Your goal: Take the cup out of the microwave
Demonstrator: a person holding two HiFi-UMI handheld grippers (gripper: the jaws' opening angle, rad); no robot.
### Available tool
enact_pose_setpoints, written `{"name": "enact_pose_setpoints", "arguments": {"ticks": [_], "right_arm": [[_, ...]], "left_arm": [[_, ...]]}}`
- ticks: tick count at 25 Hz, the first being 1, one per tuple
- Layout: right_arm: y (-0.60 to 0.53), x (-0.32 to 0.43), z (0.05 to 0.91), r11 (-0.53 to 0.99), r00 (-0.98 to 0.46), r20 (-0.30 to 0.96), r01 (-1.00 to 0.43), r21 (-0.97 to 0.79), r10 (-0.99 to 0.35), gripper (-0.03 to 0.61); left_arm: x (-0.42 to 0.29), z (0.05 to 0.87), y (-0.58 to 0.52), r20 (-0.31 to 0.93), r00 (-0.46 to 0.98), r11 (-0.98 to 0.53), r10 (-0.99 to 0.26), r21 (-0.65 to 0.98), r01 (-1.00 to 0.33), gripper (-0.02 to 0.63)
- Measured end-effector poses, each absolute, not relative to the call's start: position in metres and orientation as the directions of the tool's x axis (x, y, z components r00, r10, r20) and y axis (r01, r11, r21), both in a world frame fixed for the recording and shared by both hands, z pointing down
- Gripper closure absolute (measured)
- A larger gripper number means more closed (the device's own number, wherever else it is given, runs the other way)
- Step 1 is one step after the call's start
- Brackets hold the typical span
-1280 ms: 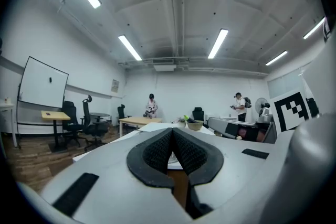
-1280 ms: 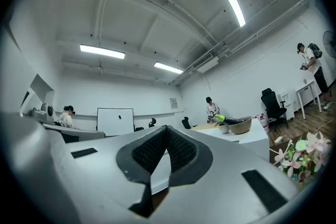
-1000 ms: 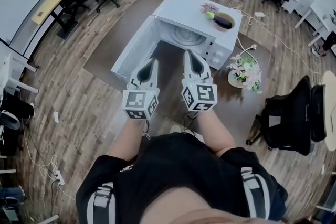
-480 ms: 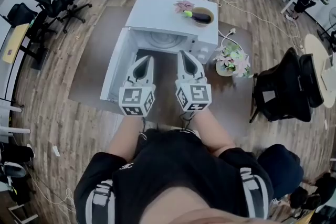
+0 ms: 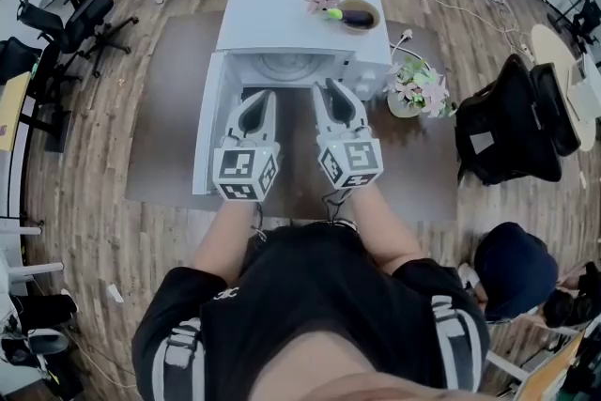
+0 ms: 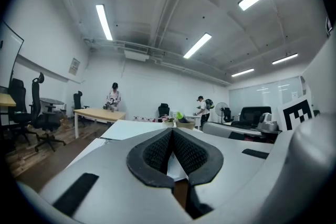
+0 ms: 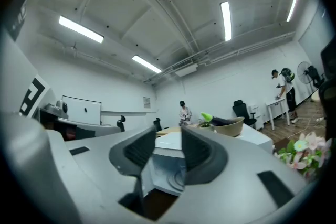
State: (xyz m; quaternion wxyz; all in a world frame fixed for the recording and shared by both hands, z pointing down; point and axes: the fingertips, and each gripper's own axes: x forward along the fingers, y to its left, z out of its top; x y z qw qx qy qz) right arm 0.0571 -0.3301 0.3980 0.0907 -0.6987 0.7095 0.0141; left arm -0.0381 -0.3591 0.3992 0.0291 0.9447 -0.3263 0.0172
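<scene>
The white microwave (image 5: 299,22) stands on a brown tabletop (image 5: 174,108), its door (image 5: 207,136) swung wide open to its left. A second ago the microwave sat skewed toward the upper right of the head view. Now it lies square-on and centred, and both tools have come closer to its open front.

The left hand-held gripper (image 5: 260,95) points at the microwave's cavity just inside the open door. Its jaws are pressed together with nothing between them, the same as before. The right hand-held gripper (image 5: 331,86) sits beside it, nearer the microwave's control side. Its jaws were together a second ago and are now opening. Through the narrow gap between them, only the microwave's cavity and turntable (image 7: 176,178) show beyond, and nothing is gripped.

The cup cannot be made out in any view. The part of the microwave's cavity that shows holds the glass turntable.

On top of the microwave, at its right rear corner, rests a tan bowl (image 5: 360,14). A pot of pale flowers (image 5: 413,94) stands just right of the microwave.
</scene>
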Motion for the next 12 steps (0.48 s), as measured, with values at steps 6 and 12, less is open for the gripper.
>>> {"name": "enact_pose_setpoints", "arguments": {"ticks": [6, 12], "right_arm": [[-0.371, 0.042, 0.437, 0.07, -0.065, -0.055, -0.993, -0.098, -0.996, 0.202], [-0.425, 0.043, 0.497, 0.055, -0.059, 0.055, -0.996, -0.071, -0.997, 0.172]], "left_arm": [[-0.048, 0.405, -0.373, 0.055, 0.784, -0.781, -0.619, 0.067, -0.621, 0.612], [-0.05, 0.421, -0.39, 0.076, 0.774, -0.768, -0.629, 0.093, -0.633, 0.612]]}}
